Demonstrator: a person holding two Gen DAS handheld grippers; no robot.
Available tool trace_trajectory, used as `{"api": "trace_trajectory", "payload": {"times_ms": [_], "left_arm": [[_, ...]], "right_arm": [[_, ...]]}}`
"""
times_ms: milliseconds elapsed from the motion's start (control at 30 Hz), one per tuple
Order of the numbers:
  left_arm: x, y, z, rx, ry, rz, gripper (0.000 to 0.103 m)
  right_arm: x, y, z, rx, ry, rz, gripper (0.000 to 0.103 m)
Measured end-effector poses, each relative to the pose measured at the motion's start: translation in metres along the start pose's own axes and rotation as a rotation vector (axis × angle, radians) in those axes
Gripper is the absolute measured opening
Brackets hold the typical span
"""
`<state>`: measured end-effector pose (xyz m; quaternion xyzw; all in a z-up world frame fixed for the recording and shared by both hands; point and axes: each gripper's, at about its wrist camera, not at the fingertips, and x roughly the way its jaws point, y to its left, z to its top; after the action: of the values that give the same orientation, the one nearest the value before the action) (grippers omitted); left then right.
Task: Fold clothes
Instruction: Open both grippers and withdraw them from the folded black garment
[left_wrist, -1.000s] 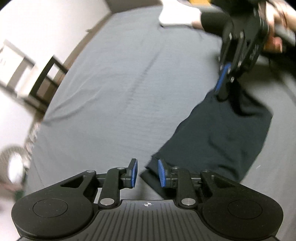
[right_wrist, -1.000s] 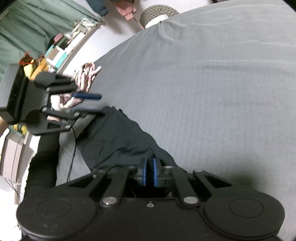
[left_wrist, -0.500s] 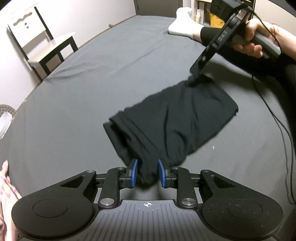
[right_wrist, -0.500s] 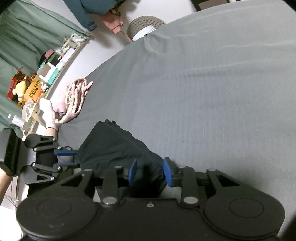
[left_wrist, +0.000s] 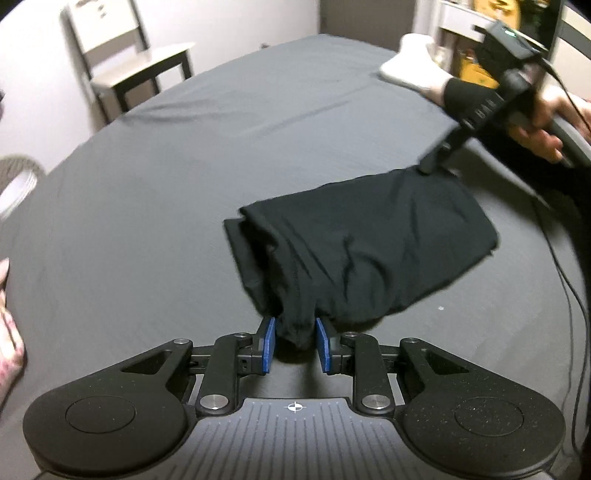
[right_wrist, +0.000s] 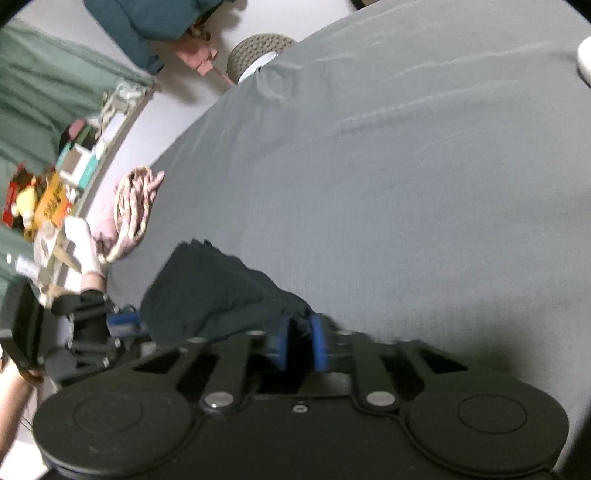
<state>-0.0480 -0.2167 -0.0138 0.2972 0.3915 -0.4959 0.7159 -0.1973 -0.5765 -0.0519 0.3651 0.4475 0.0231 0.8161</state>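
Though blurred rightward: both claws parted, astride black garment (chair left-view only).

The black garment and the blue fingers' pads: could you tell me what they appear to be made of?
Black garment: apparently thin matte knit fabric, since it drapes in soft folds with a stitched hem. Blue pads on the left gripper's fingers: flat, matte, possibly rubber or plastic.

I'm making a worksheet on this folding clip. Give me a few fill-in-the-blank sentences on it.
1. The garment being folded is ____ in colour.
2. It lies on a ____ bed sheet.
3. The left gripper has blue pads either side of a bunched ____ of the garment.
4. The chair stands ____ the bed.

Answers: black; grey; corner; beside
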Motion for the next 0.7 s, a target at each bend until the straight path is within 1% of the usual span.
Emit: {"api": "trace_trajectory", "payload": {"times_ms": [133,200,233,300,333,367,433,467,500,600,633,700], "left_arm": [[0.005,0.0,0.003,0.005,0.019,0.022,0.024],[0.007,-0.001,0.004,0.032,0.035,0.047,0.024],[0.008,-0.001,0.005,0.039,0.04,0.049,0.024],[0.009,0.002,0.007,0.026,0.074,0.008,0.025],[0.008,0.002,0.008,0.031,0.078,0.003,0.025],[0.007,0.001,0.008,0.045,0.078,0.017,0.025],[0.004,0.0,0.009,0.063,0.08,0.039,0.025],[0.001,0.001,0.008,0.062,0.079,0.043,0.025],[-0.002,0.002,0.007,0.054,0.069,0.044,0.025],[-0.017,0.0,0.006,0.054,0.001,0.08,0.025],[-0.023,-0.001,0.006,0.058,-0.026,0.095,0.025],[-0.035,-0.011,0.007,0.082,-0.102,0.094,0.025]], "right_arm": [[-0.001,0.0,-0.001,-0.016,-0.024,-0.032,0.006],[-0.001,-0.001,0.0,-0.013,-0.037,-0.046,0.006],[0.0,-0.001,0.0,-0.013,-0.043,-0.055,0.006],[0.002,-0.002,0.001,-0.015,-0.026,-0.042,0.007],[0.002,-0.001,0.001,-0.014,-0.025,-0.04,0.008],[0.002,-0.001,0.001,-0.014,-0.024,-0.039,0.008],[-0.002,0.0,0.001,-0.015,-0.037,-0.042,0.015],[-0.005,0.0,0.0,-0.018,-0.047,-0.041,0.02],[-0.008,0.001,0.0,-0.021,-0.058,-0.041,0.026],[-0.021,0.009,-0.004,-0.084,-0.112,-0.063,0.033],[-0.025,0.013,-0.006,-0.115,-0.128,-0.07,0.033],[-0.029,0.032,-0.015,-0.244,-0.155,-0.074,0.033]]}}
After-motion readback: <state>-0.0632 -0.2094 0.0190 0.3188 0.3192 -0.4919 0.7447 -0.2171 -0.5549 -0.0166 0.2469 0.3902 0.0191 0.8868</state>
